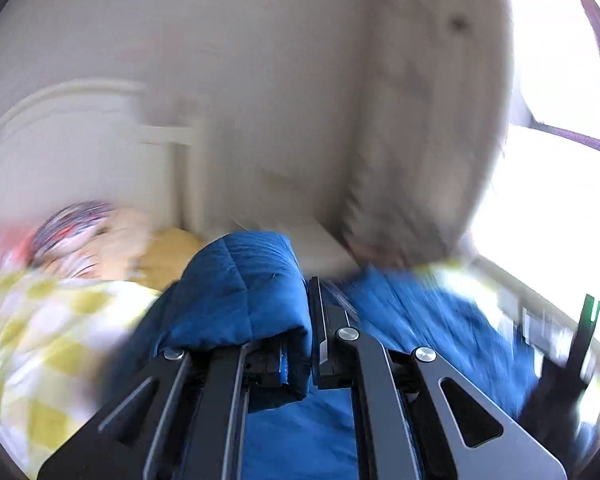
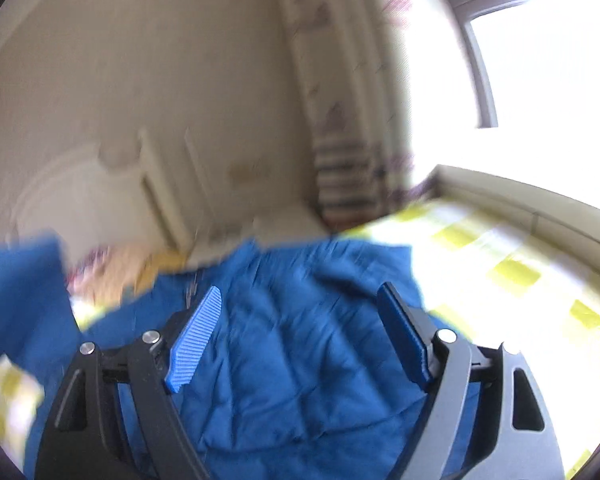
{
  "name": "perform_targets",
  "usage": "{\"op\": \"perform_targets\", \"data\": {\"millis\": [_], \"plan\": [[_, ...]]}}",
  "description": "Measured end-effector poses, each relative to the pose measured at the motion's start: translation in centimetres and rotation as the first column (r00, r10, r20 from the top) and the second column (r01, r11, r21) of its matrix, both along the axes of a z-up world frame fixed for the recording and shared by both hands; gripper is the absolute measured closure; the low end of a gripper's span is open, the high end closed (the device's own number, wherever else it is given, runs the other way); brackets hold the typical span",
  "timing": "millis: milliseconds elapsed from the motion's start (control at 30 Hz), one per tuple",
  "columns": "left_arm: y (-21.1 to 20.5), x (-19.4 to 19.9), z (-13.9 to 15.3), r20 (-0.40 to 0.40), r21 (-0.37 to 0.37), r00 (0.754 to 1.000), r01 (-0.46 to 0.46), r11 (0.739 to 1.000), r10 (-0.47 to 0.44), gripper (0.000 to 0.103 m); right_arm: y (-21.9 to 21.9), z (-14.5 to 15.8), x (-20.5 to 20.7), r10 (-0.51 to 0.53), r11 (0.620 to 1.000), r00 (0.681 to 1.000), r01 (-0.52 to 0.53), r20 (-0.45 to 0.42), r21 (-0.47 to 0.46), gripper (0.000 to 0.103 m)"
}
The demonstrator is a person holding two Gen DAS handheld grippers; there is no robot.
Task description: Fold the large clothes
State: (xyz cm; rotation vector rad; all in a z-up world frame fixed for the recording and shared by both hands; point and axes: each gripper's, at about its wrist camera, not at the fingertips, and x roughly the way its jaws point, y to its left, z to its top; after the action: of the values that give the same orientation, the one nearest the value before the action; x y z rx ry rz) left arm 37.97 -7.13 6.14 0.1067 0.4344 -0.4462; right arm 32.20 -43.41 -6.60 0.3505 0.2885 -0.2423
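A blue quilted garment (image 1: 236, 288) lies on a bed with a yellow-and-white checked cover (image 1: 40, 340). My left gripper (image 1: 306, 296) is shut on a thick fold of it. The fold bulges over the left finger and hides its tip. In the right wrist view the same blue garment (image 2: 300, 360) spreads below my right gripper (image 2: 300, 288). That gripper is open, and its blue ribbed pads (image 2: 196, 340) stand wide apart above the cloth without pressing on it. One lifted corner of the garment (image 2: 20, 292) hangs at the far left.
A white headboard (image 1: 80, 120) and a wall stand behind the bed, with a patterned pillow (image 1: 72, 224) and a yellow cushion (image 1: 172, 248) before them. A curtain (image 1: 420, 140) and a bright window (image 1: 560, 80) are to the right. Checked cover (image 2: 500, 272) shows right of the garment.
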Motion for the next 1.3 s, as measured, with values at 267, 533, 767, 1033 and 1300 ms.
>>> {"op": "perform_targets", "data": {"millis": [267,533,767,1033,1300], "plan": [[-11.6,-0.7,-12.5,-0.233,0.353,0.971,0.126,0.927,-0.043,0.091,-3.9,-0.8,-0.9,-0.090,0.986,0.996,0.086,0.020,0.144,0.023],[-8.5,-5.4,-10.7,-0.339,0.271,0.927,0.261,0.926,-0.162,0.087,-5.0,-1.3,-0.5,-0.075,0.977,0.997,0.074,-0.003,0.202,0.023],[1.1,-8.9,-4.9,-0.190,-0.217,0.923,0.292,0.932,-0.334,0.087,-4.0,-1.2,-0.1,-0.022,0.985,1.000,0.025,-0.020,0.171,0.023],[15.4,-0.6,-12.1,-0.542,-0.371,0.768,-0.583,0.723,0.341,0.087,-1.2,-1.1,1.1,0.048,0.997,0.996,-0.044,-0.072,0.063,0.023],[14.5,-1.6,-14.5,-0.421,-0.297,0.812,-0.544,0.785,0.404,0.087,2.3,-0.2,0.9,0.141,0.989,0.989,-0.143,-0.050,-0.045,0.027]]}}
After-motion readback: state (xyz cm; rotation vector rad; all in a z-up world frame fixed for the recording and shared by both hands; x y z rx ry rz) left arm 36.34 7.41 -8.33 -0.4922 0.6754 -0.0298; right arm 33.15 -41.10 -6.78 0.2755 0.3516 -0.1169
